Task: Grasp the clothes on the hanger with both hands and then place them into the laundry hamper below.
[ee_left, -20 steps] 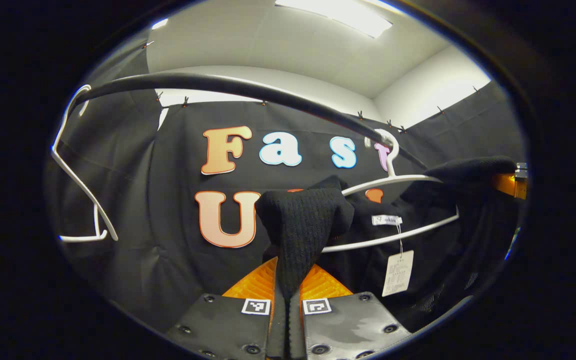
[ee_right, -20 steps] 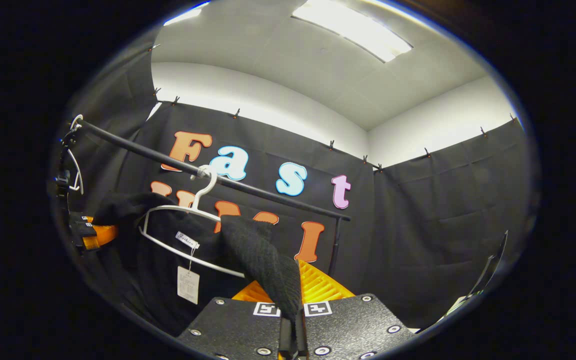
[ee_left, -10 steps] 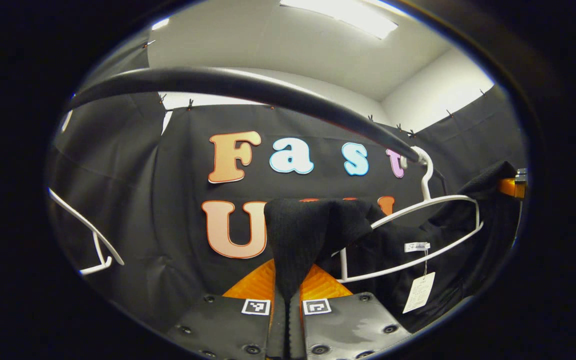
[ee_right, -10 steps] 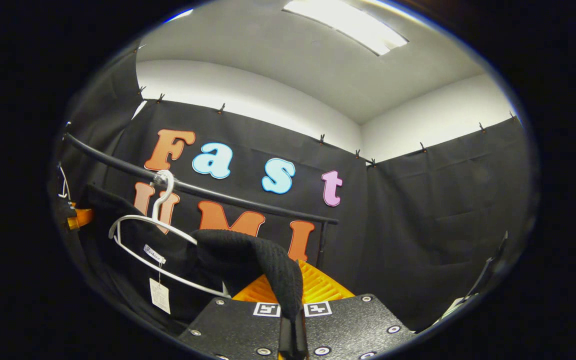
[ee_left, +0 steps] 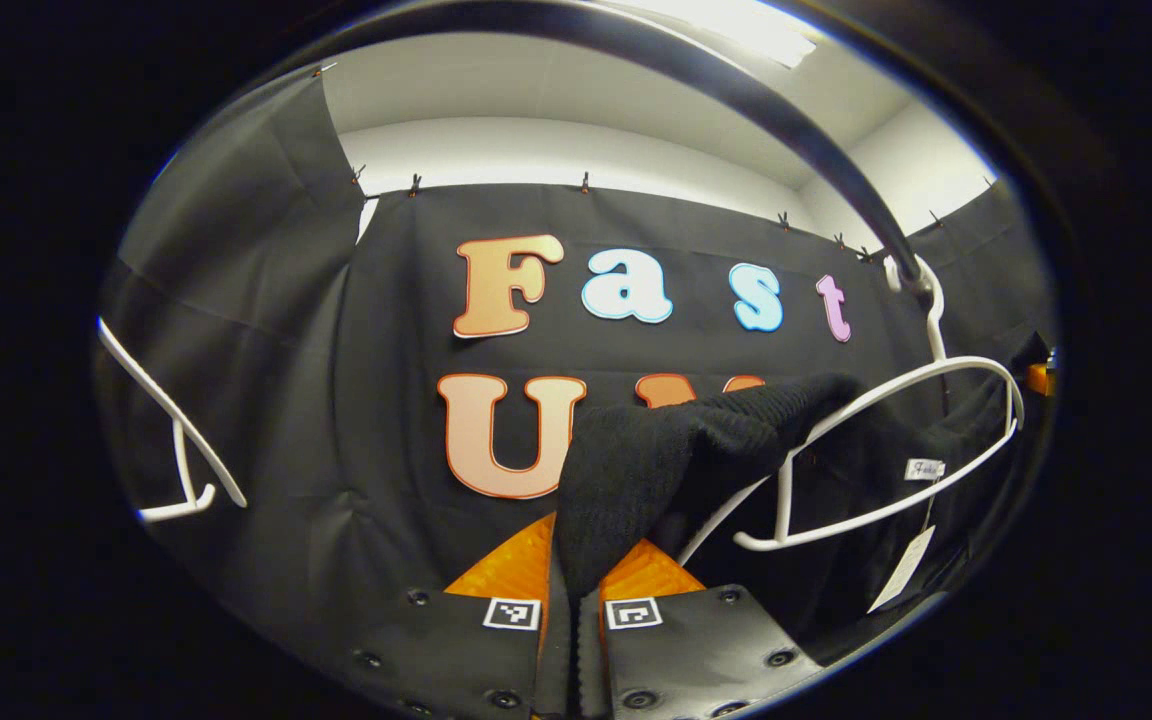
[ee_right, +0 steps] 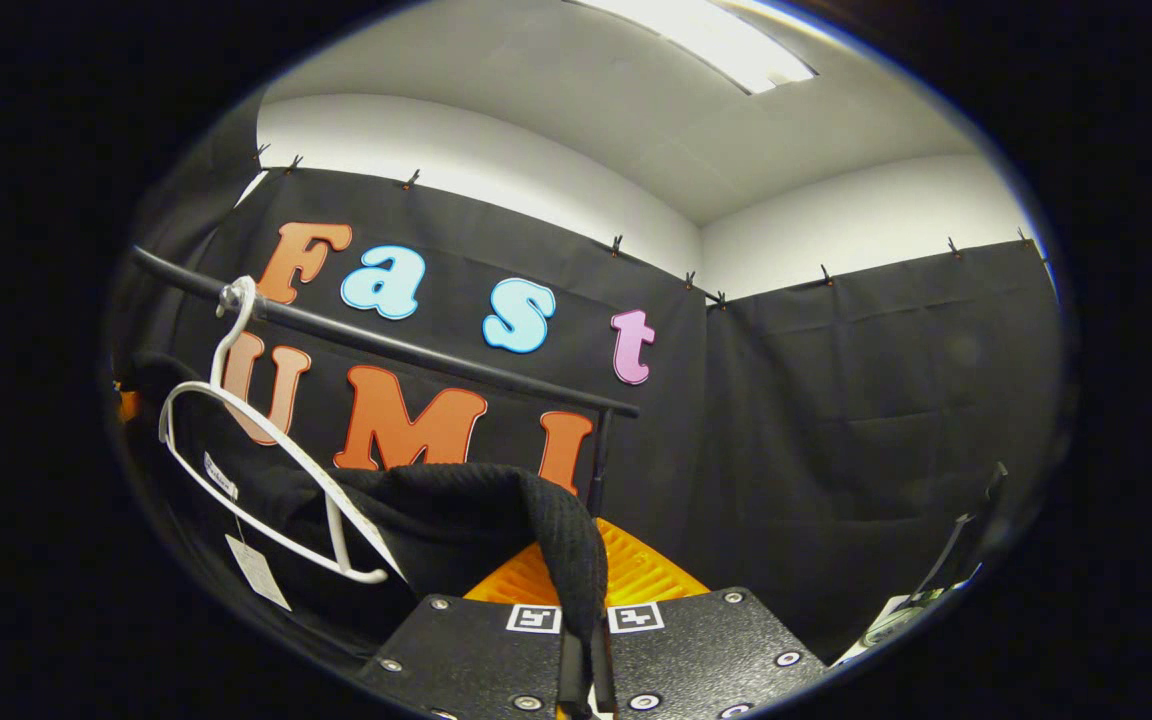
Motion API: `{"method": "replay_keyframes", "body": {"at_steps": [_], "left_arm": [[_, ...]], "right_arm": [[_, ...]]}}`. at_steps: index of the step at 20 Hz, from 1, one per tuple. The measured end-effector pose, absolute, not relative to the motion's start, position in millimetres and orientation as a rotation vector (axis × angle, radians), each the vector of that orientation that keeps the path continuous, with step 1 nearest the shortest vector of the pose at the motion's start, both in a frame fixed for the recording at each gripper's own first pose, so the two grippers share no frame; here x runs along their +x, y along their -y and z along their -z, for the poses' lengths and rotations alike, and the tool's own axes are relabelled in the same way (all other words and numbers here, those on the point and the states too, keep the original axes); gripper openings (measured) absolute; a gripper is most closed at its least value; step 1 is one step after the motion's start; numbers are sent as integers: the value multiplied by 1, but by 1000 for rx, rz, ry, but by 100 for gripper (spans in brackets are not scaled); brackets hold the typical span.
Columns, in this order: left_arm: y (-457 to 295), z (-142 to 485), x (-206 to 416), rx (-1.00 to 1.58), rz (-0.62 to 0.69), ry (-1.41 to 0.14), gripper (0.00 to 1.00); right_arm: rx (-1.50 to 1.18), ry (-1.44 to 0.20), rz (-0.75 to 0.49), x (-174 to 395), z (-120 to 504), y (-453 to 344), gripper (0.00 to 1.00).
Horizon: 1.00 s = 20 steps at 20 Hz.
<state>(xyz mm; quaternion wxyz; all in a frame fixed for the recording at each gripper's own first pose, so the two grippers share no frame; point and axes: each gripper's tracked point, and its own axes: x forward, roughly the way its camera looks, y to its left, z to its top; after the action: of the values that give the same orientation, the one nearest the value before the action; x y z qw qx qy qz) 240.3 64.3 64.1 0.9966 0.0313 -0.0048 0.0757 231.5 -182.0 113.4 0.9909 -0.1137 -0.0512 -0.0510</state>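
Fingers (ee_left: 636, 570) of both grippers pinching black sweater (ee_left: 656, 460) — white hanger (ee_right: 266, 470) bare

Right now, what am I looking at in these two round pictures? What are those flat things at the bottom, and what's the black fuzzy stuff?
A person holds a two-finger grabbing tool in each hand, and each tool carries a small camera looking forward along its fingers. One picture comes from the left gripper, the other from the right gripper. The flat plates at the bottom are parts of those tools. The fuzzy stuff is a black knitted garment; each gripper pinches a piece of it between its closed fingers. It has a paper tag. Beside it a white plastic hanger hooks over a black metal rail. Behind is a black cloth wall. The hamper for the clothes isn't visible here.
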Motion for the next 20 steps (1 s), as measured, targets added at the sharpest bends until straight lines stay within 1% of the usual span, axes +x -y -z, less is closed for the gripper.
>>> {"method": "replay_keyframes", "body": {"at_steps": [3, 7, 12, 15, 17, 20], "left_arm": [[-67, -50, 239, 66, -160, -20, 10], [-69, -42, 239, 94, -169, -36, 10], [-68, -24, 249, 53, -156, -95, 10], [-67, -3, 252, 7, -142, -163, 10], [-78, 3, 247, 3, -173, -160, 10], [-76, 18, 235, 3, -165, -197, 10]], "right_arm": [[-280, 62, 102, 236, -87, 181, 2], [-323, 76, 110, 233, -79, 176, 2], [-310, 29, 103, 240, -53, 179, 3], [-273, -19, 102, 241, -31, 184, 2], [-244, -51, 89, 237, -11, 184, 2], [-232, -91, 69, 229, 17, 176, 2]]}}
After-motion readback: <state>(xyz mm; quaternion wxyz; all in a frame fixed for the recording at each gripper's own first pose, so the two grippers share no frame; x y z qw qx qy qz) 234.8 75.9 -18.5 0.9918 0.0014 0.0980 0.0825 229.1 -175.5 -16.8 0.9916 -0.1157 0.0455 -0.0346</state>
